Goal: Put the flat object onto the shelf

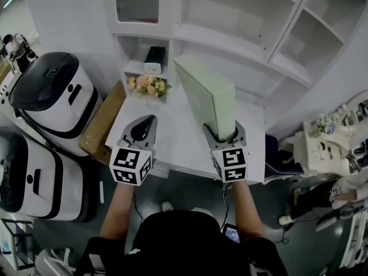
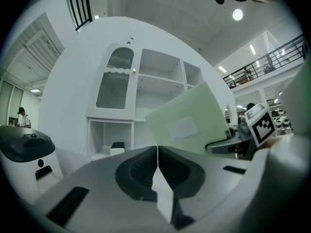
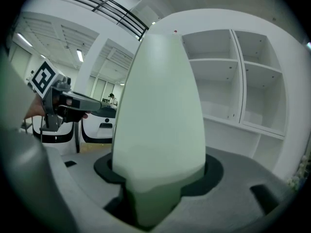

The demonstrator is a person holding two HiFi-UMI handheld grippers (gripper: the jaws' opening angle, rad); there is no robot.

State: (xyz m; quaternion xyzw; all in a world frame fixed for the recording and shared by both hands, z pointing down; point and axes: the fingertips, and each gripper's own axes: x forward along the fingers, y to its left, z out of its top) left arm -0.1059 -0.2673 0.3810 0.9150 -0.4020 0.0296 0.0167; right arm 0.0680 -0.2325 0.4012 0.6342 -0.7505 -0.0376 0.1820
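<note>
Right gripper (image 1: pixel 222 133), jaws clamped on the bottom edge of the pale green flat box (image 1: pixel 206 94), held upright, probably to slide edge-first into the white shelf (image 1: pixel 230 43) at 12 o'clock; left gripper (image 1: pixel 143 129) at 9 o'clock, jaws together, empty.

A steep downward look is taken from the head; both gripper views are shot level, close behind the jaws. The white open-shelved cabinet (image 1: pixel 230 42) and pale green flat box (image 1: pixel 208 99) are shared by all.
</note>
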